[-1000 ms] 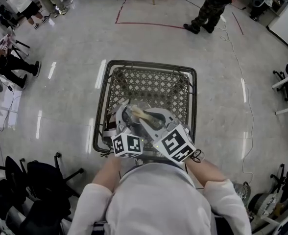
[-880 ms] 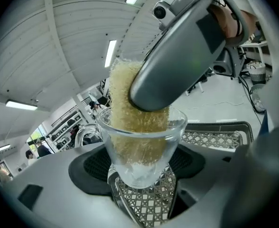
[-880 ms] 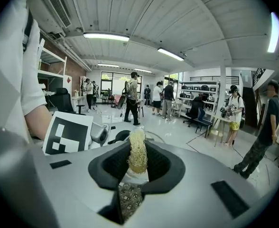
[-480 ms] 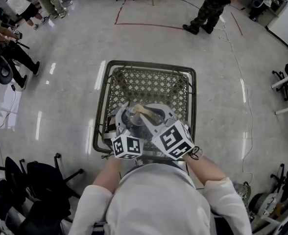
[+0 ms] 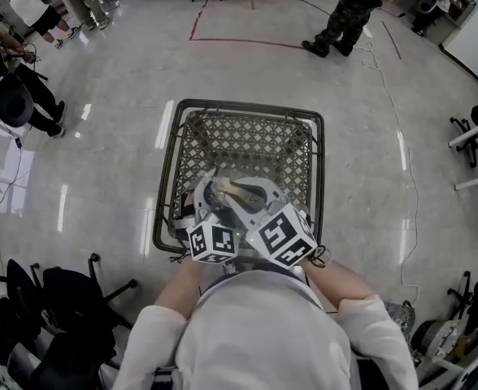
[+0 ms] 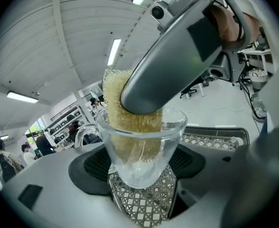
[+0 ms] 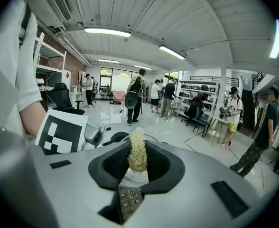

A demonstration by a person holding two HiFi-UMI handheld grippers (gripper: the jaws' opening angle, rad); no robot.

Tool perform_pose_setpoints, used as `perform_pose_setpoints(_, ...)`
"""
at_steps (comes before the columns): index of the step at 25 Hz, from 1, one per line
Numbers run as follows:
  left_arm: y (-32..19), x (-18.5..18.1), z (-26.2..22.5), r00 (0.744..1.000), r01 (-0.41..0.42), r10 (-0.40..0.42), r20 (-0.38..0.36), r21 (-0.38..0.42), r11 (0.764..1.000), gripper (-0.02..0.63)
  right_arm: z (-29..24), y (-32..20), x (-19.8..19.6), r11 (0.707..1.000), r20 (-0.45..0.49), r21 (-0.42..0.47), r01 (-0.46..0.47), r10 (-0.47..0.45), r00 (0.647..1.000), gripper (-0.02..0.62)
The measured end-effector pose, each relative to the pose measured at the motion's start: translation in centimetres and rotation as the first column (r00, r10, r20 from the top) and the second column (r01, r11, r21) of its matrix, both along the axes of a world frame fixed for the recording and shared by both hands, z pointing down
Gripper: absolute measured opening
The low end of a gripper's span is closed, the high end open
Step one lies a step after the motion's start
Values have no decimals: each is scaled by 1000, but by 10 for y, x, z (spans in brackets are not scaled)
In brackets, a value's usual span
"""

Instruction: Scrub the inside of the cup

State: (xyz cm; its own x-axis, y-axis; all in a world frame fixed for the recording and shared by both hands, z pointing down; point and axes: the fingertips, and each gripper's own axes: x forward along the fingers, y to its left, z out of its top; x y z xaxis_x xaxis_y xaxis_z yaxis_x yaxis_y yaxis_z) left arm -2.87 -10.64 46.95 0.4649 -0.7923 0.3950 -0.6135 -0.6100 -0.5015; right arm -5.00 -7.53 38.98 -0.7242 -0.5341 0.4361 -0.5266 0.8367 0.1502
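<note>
A clear glass cup (image 6: 142, 146) with a handle is clamped at its base by my left gripper (image 6: 140, 172), shut on it. It tilts over the mesh table (image 5: 247, 140). A yellow loofah scrubber (image 6: 130, 127) reaches down inside the cup, and my right gripper (image 7: 134, 167) is shut on the scrubber (image 7: 138, 151). In the head view both grippers meet near the table's front, left gripper (image 5: 213, 200) beside right gripper (image 5: 251, 201), with the cup (image 5: 221, 192) and scrubber (image 5: 241, 189) between them. The right gripper's grey body (image 6: 177, 46) looms over the cup's mouth.
The dark table rim (image 5: 171, 169) frames the mesh top. Black office chairs (image 5: 68, 299) stand at the lower left. A person's legs (image 5: 345, 10) are beyond the table, and other people (image 5: 15, 96) at the far left. White furniture (image 5: 475, 149) lines the right side.
The scrubber has shifted inside the cup, its tip swinging slightly right. The right gripper's marker cube has edged left towards the left one. The cup stays held.
</note>
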Motion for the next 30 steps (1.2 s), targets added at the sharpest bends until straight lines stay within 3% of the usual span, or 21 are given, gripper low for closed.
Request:
perform_pose_setpoints(6,1,-6,3,1000,16,-16,-9,-16,1000,359,1,-10,17,998,-24,21,-54,55,998,86)
perform_pose_setpoints(14,-7,-6,9,999,31,-32,-20,-37,999,359,5,7,7,999,23,-39,-16,17,1000,86)
perform_pose_setpoints(18,-4,-4,11,999,32,-33,-31,-48,998,359,-5,3,2,1000,51,-19,-19,20,998,86)
perform_pose_setpoints(22,-2,-6,18,998,36,-40,-51,-71,997,359,-8,-10,13,997,45,14,-80,79,996,86)
perform_pose_setpoints(25,-3,-7,21,997,42,-46,-57,-76,996,359,-2,-12,26,994,38,-13,-111,111,993,86)
perform_pose_setpoints(30,-5,-3,24,997,41,-48,-68,-91,995,359,8,4,22,993,71,-84,-84,90,993,86)
